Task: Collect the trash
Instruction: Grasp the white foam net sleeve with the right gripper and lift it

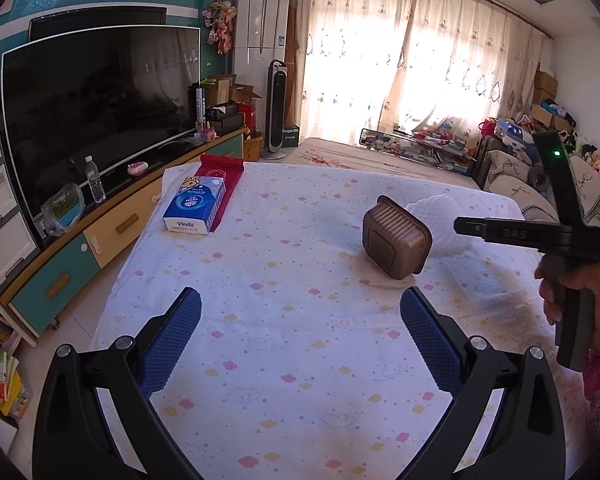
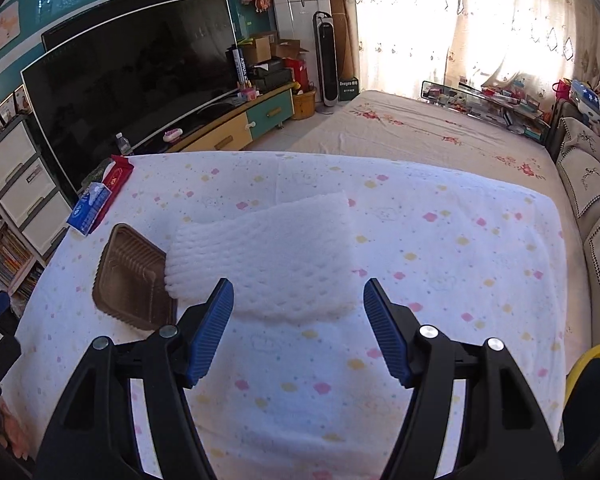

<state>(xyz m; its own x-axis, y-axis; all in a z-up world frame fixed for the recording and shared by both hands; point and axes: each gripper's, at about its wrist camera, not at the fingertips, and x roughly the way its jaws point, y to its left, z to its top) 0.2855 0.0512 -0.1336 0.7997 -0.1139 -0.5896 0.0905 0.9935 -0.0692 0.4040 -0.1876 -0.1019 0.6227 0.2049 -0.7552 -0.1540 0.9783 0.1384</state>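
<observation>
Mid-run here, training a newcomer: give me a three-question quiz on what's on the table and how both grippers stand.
1. True or false: the right gripper is shut on the white foam sheet.
2. What touches the foam sheet's left edge: A) brown plastic tray B) tissue pack C) water bottle?
3. Fill in: the left gripper is ____ and holds nothing.

Key: 1 false, it is open; 2 A; 3 open.
</observation>
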